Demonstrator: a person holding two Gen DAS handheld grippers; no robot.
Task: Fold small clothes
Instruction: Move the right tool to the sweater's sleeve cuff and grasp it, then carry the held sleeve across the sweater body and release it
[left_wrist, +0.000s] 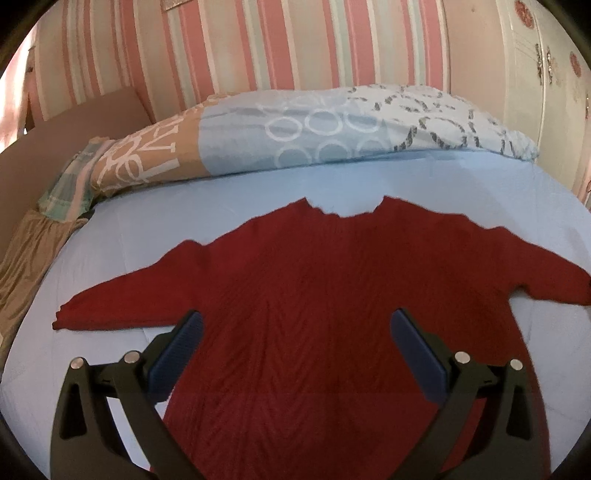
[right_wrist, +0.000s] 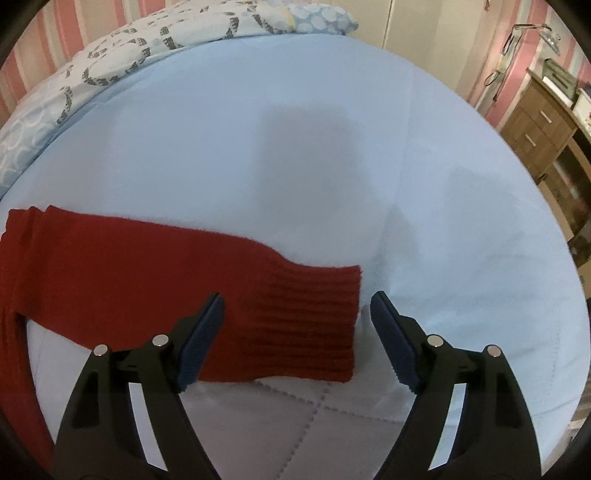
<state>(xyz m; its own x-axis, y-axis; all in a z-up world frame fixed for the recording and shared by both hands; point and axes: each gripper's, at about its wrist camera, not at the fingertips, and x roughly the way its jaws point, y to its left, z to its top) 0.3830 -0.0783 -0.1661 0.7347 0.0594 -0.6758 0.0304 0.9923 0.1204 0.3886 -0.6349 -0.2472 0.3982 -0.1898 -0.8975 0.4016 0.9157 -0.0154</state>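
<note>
Bedding is filling most of both views: a pale blue sheet (left_wrist: 369, 177) is covering the mattress, and a bunched duvet (left_wrist: 295, 125), patterned with rings and grey marks, is lying along the far edge under a wall of pink stripes (left_wrist: 221, 44). Off to one side in the right wrist view, a wooden chest of drawers (right_wrist: 535, 129) is standing beside the bed. On the sheet a red knitted sweater (left_wrist: 314, 295) is lying flat, neckline towards the duvet and both sleeves spreading outwards. The left gripper (left_wrist: 295, 325) is hanging over the body of the sweater with its jaws standing wide apart, blue pads (left_wrist: 181, 350) gripping nothing; whether its tips are touching the knit is hard to judge from this angle. The right gripper (right_wrist: 297, 306) is hovering at the end of one sleeve (right_wrist: 147, 266), its jaws open but not at their widest, straddling the ribbed cuff (right_wrist: 310, 317); the cuff is sitting between the pads without being pinched, one finger over the red knit and the other over bare sheet.
</note>
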